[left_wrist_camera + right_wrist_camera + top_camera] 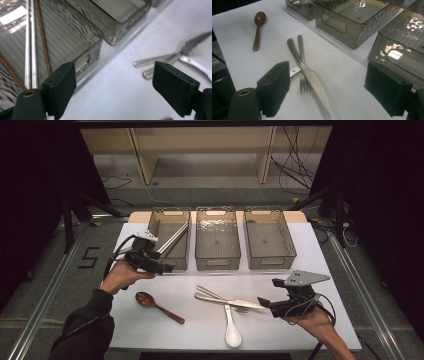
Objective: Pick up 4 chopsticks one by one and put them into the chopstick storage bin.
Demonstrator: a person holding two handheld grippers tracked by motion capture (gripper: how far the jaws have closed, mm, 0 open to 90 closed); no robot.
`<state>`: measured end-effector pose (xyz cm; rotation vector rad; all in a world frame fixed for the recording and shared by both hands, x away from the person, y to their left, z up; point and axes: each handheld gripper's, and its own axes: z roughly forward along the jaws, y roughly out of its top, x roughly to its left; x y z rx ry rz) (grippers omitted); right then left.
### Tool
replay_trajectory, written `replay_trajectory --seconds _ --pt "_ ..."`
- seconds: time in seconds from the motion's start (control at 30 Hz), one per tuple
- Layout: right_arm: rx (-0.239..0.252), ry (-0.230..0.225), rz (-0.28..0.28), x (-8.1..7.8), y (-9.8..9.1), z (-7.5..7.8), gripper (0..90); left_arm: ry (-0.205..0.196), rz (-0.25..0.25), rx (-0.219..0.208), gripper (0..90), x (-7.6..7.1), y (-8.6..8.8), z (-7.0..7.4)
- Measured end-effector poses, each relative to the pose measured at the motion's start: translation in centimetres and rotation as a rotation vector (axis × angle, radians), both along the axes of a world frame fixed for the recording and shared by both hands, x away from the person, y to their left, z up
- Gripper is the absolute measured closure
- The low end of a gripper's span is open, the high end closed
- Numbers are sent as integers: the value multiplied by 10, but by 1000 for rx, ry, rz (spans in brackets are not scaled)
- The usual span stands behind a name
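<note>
Left gripper [167,266] at left-centre of high view, jaws wide, nothing between them. Right gripper [264,303] lower right, jaws wide, empty. We target steel table knife [313,82] crossed over steel fork [302,75], centre-bottom: stiff, light, slippery; we pinch handle.

High view: above, facing forward and down over the whole surface [300,330]. Both gripper views: low, close, sharing the knife [315,87] and fork [302,75].

White spoon [295,71] — mostly hidden (behind jaw)
</note>
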<state>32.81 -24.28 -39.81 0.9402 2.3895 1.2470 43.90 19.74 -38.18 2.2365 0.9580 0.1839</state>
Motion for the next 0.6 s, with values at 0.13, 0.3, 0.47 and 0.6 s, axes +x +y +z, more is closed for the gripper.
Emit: replay_trajectory --seconds 0.13,0.3,0.47,0.6 --pt "2 -2 2 -1 0 0 212 -16 -57 43 179 -12 2 -3" --pt "1 -3 3 0 1 0 211 -7 -120 84 169 -22 -2 -11" --pt "1 -7 4 0 0 0 212 -4 -170 146 166 -31 -8 -19" --pt "3 -4 1 0 -1 -1 211 5 -187 169 165 -33 -8 -24"
